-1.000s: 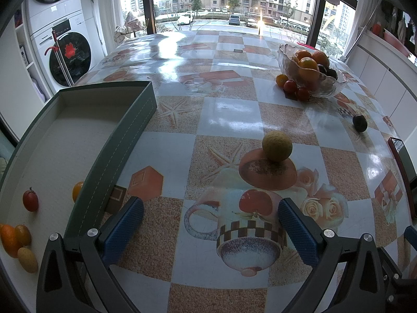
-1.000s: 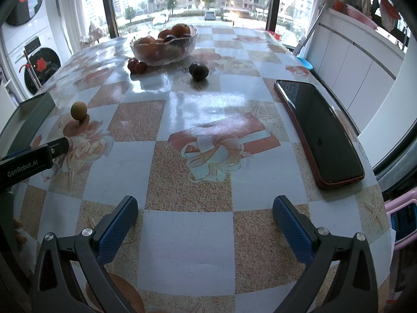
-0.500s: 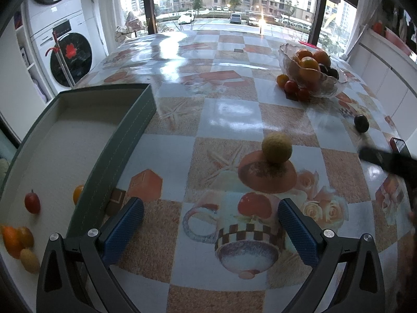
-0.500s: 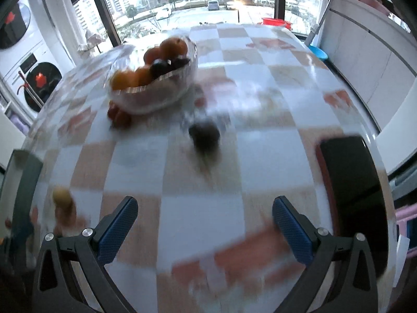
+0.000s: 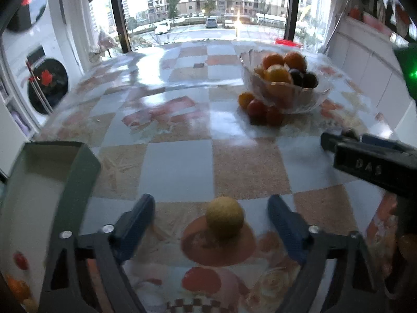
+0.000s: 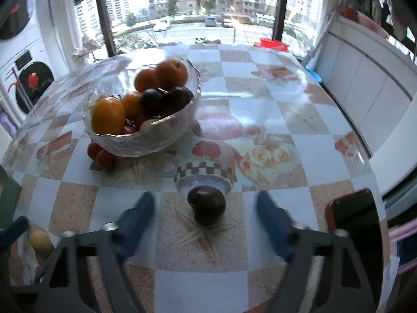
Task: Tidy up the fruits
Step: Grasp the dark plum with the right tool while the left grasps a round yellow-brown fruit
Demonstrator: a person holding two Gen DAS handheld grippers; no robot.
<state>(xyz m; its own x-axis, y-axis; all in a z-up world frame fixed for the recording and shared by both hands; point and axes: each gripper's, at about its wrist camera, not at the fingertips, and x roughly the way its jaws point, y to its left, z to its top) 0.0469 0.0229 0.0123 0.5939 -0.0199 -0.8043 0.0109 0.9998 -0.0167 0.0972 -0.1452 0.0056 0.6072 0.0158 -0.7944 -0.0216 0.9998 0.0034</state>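
Observation:
A yellow-green round fruit rests on the patterned table between the blue fingers of my left gripper; the jaws are closing, with gaps on both sides of the fruit. A dark plum lies between the fingers of my right gripper, whose jaws are also closing and stand clear of it. The glass bowl of oranges and plums stands behind, with red fruits at its foot. The right gripper's body reaches in at the right of the left wrist view.
A green-walled tray with several small fruits stands at the left. A phone in a red case lies at the table's right edge. A washing machine is beyond the table on the left, white cabinets on the right.
Both grippers have moved forward over the table: the left up to the yellow-green fruit, the right up to the dark plum. Both pairs of fingers stand closer together than before.

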